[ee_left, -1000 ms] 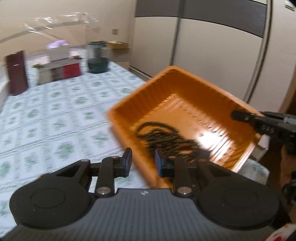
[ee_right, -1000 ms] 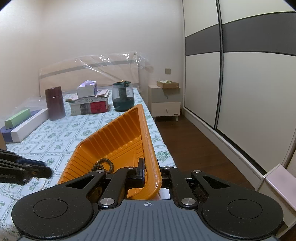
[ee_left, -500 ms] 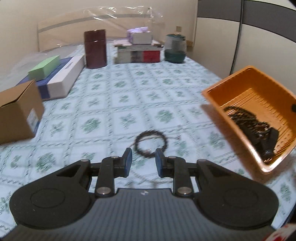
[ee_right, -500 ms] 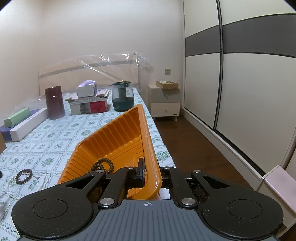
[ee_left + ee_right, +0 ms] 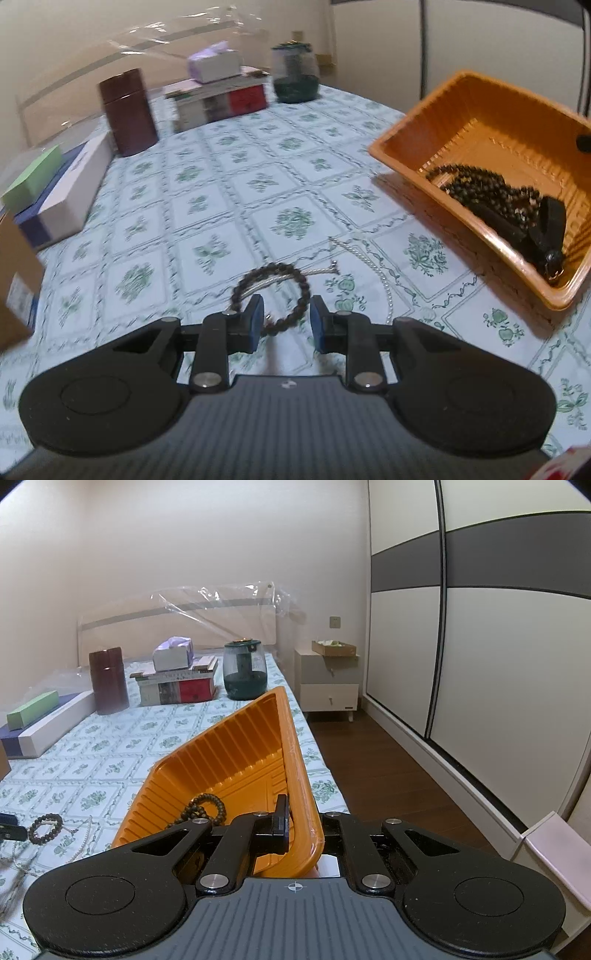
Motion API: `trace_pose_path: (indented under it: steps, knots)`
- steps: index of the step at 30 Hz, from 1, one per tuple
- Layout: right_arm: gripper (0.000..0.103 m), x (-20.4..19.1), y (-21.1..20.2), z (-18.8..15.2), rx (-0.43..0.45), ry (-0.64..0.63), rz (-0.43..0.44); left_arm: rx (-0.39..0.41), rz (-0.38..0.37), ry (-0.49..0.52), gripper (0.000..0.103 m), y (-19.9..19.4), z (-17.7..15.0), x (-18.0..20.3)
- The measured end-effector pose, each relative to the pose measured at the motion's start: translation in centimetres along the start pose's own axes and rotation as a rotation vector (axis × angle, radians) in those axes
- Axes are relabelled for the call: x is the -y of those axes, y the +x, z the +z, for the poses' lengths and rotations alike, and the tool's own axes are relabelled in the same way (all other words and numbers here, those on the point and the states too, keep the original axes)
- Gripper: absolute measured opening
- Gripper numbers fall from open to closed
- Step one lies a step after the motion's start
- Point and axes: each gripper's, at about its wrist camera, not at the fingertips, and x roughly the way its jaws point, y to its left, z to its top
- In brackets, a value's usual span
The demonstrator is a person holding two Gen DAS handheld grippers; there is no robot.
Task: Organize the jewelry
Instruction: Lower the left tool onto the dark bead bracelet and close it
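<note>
Lowering the left gripper (image 5: pixel 286 319), jaws parted and empty, over the dark beaded bracelet (image 5: pixel 271 297) lying beside the orange tray (image 5: pixel 458 103), aim for one bead strand, while the right gripper (image 5: pixel 301 830) is clamping the tray's rim

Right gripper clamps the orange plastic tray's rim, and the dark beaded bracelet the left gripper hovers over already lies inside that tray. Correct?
Not quite. In the left wrist view the dark beaded bracelet lies on the patterned bedspread, outside the orange plastic tray. The right gripper does clamp the rim.
</note>
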Motion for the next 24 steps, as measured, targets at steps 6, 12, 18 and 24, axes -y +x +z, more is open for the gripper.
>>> trace_pose_path:
  steps: [6, 12, 18, 24]
  knots:
    - [0.007, -0.1, 0.2, -0.1, -0.004, 0.001, -0.003, -0.033, -0.020, 0.081, 0.024, 2.4, 0.6, 1.1]
    - [0.007, -0.1, 0.2, 0.0, -0.003, 0.000, -0.002, -0.056, -0.015, 0.109, 0.016, 3.9, 0.7, 1.5]
    - [0.007, -0.2, 0.3, 0.0, -0.003, -0.001, -0.003, -0.066, -0.018, 0.108, 0.006, 3.9, 0.9, 1.6]
    - [0.007, -0.2, 0.3, 0.0, -0.002, -0.001, -0.003, -0.049, -0.027, 0.066, 0.006, 2.2, 1.1, 1.4]
